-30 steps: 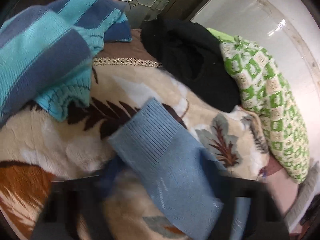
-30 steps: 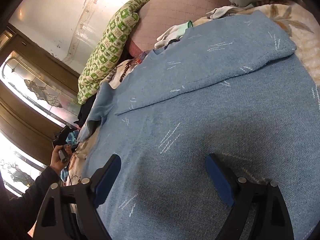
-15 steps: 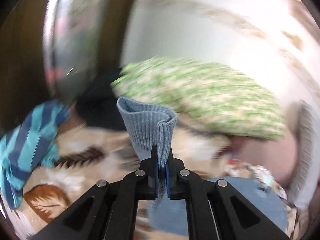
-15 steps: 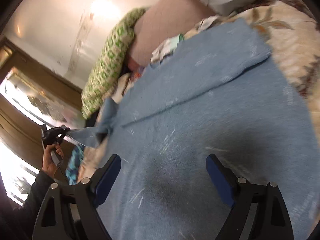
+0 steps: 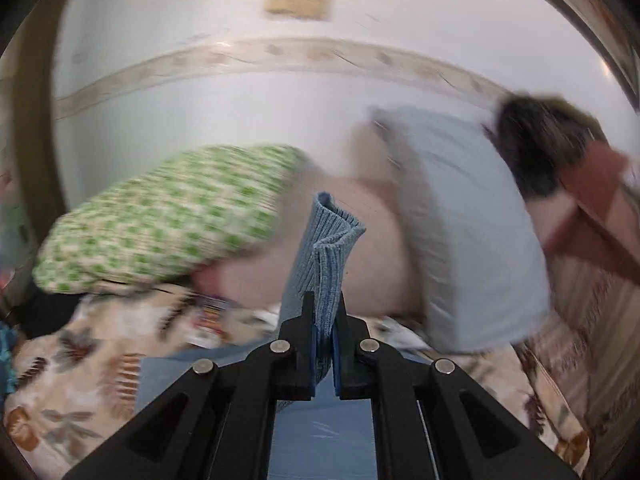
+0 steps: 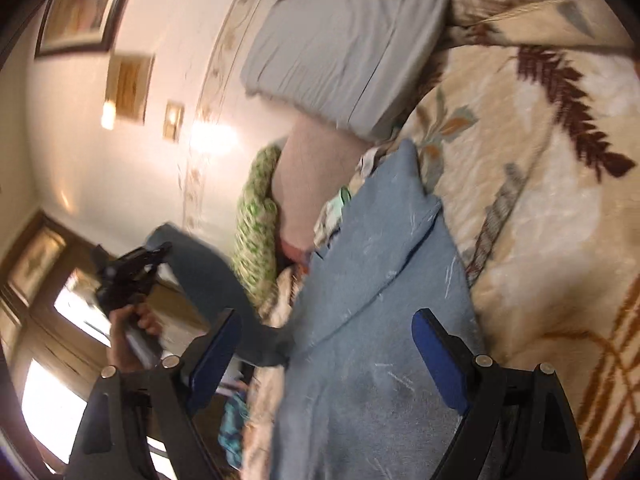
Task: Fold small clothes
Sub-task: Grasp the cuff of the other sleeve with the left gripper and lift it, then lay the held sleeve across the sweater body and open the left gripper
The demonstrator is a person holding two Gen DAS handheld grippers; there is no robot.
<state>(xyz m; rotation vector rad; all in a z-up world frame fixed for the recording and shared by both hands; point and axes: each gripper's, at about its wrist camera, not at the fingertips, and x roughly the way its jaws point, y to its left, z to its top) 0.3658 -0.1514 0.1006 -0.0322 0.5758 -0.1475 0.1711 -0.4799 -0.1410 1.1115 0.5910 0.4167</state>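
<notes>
Left tongs (image 5: 325, 320) now clenched on the cuff (image 5: 330, 240), sleeve (image 6: 212, 276) lifted clear of the bed (image 6: 540, 200); right tongs (image 6: 326, 354) gape over the sweater (image 6: 360, 340). Fold-over next, likely.

Left gripper (image 5: 325, 354): matte black frame of angular linkage arms with triangular cut-outs; four round silver pins across the links; two flat black fingers lined with blue pads (image 5: 335, 352).

Right gripper (image 6: 326, 354): same matte black build; silver pins at the linkage joints; broad blue pads (image 6: 440, 360) on the inner finger faces, rounded at the tips.

Left hand (image 6: 132, 322): bare, blurred; dark sleeve (image 6: 132, 378) just visible at the wrist.
</notes>
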